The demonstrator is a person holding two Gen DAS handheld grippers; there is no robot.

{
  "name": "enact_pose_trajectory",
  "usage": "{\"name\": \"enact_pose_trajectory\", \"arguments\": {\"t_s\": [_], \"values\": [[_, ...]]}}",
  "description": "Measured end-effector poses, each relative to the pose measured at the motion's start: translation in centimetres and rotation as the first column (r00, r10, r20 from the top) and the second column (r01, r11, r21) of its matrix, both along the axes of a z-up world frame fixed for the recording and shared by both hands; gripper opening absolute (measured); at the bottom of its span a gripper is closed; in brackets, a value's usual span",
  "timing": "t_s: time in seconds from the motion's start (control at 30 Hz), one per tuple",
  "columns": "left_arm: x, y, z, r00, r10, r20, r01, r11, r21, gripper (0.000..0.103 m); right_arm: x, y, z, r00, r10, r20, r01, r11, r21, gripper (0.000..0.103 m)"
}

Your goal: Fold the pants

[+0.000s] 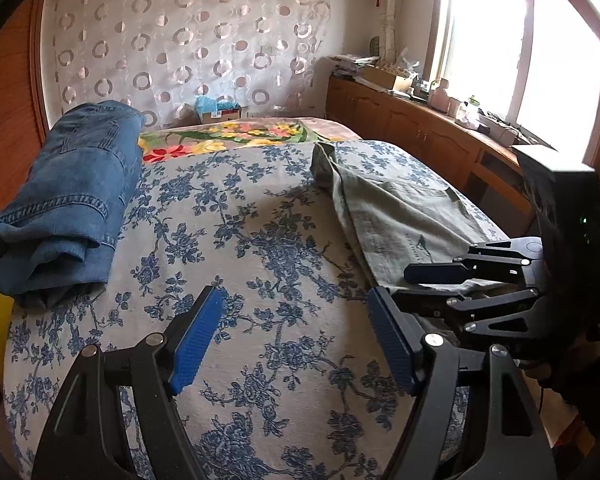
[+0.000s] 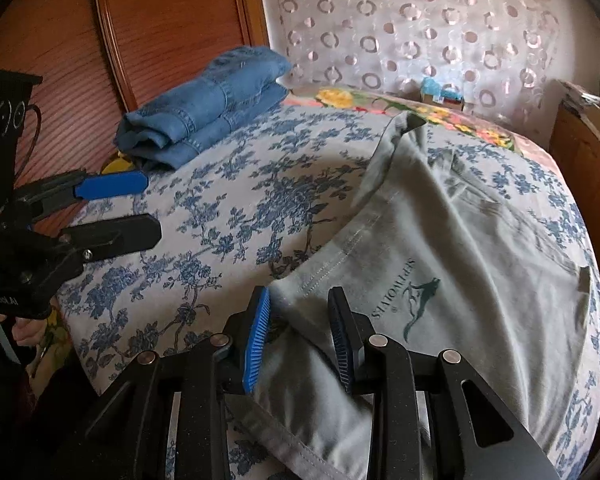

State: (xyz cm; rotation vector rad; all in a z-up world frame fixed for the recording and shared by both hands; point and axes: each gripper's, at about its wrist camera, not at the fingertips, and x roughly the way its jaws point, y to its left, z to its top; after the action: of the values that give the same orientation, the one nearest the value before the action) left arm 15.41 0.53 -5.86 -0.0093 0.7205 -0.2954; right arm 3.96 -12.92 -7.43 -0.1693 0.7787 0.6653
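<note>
From the left wrist view, the left gripper hovers over the blue-flowered bedspread with its jaws spread wide and nothing between the blue pads. Ahead of it and to its right lie the grey-green pants, stretched along the bed toward the far end. The right gripper sits just beside the left one's right finger, at the near end of the pants. Well off to the left, ahead of the claw, rests a folded stack of blue jeans.

From the right wrist view, the right gripper has its jaws partly closed with a raised fold of the grey-green pants between the pads; whether they pinch it I cannot tell. The printed logo lies just right of the right finger. The left gripper hangs to the left, jaws apart, above the bedspread. The jeans lie ahead and left.
</note>
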Motion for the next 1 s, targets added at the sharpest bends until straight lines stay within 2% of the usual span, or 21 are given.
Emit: {"name": "enact_pose_trajectory", "arguments": {"t_s": [0.23,0.27,0.3,0.6,1.0], "values": [[0.5,0.1,-0.3,1.000,-0.005,-0.007,0.005,1.000,-0.003,0.076,0.7,1.2,-0.1,1.000,0.011,-0.017,-0.012,0.999,-0.041,0.031],[0.5,0.1,-0.3,1.000,-0.007,-0.008,0.007,1.000,-0.002,0.076,0.7,1.2,-0.1,1.000,0.015,-0.017,-0.015,0.999,-0.042,0.023],[0.6,0.1,-0.3,1.000,-0.008,-0.009,0.008,1.000,-0.002,0.076,0.8,1.2,-0.1,1.000,0.019,-0.018,-0.019,0.999,-0.043,0.005],[1.2,-0.6,-0.6,0.999,-0.026,-0.022,0.026,1.000,-0.004,0.076,1.1,-1.0,1.9,0.998,-0.036,0.045,0.035,0.999,0.019,0.004],[2.6,-4.4,-0.5,0.995,-0.092,-0.032,0.092,0.996,0.009,0.076,2.6,-6.9,4.9,0.978,-0.158,0.137,0.160,0.987,-0.009,0.004]]}}
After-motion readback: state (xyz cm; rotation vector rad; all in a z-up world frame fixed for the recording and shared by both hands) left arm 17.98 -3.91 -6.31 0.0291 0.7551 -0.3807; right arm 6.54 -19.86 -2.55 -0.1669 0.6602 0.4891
